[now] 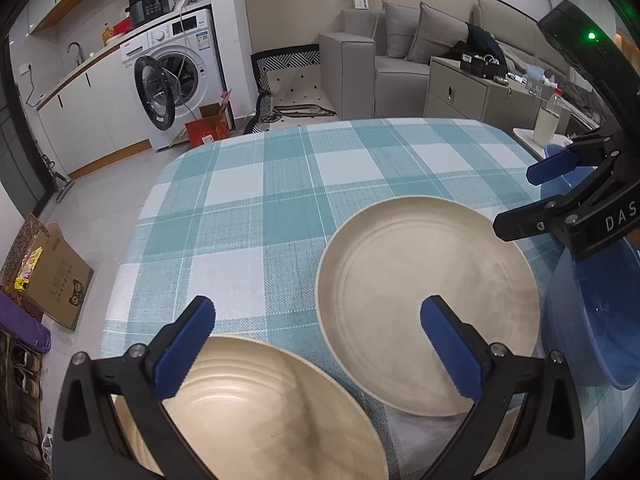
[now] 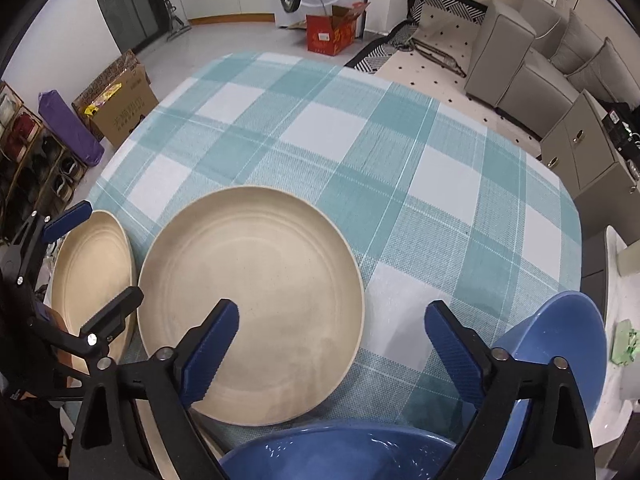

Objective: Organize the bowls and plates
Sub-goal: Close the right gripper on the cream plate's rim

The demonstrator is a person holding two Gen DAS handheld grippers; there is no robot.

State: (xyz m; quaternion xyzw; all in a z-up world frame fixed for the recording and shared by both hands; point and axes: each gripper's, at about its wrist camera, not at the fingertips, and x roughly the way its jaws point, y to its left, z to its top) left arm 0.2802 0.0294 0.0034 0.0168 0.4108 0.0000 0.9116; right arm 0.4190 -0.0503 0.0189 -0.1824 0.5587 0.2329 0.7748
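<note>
Left wrist: our left gripper (image 1: 318, 346) gapes empty over two plates (image 1: 428, 304); our right gripper (image 2: 332, 354) gapes empty above blue bowls (image 2: 340, 456).

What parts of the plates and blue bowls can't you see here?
- Near beige plate, left wrist view: near edge cut off by the frame and the left gripper.
- Near blue bowl, right wrist view: only its far rim shows above the frame bottom.
- Second blue bowl: partly behind the right gripper.
</note>
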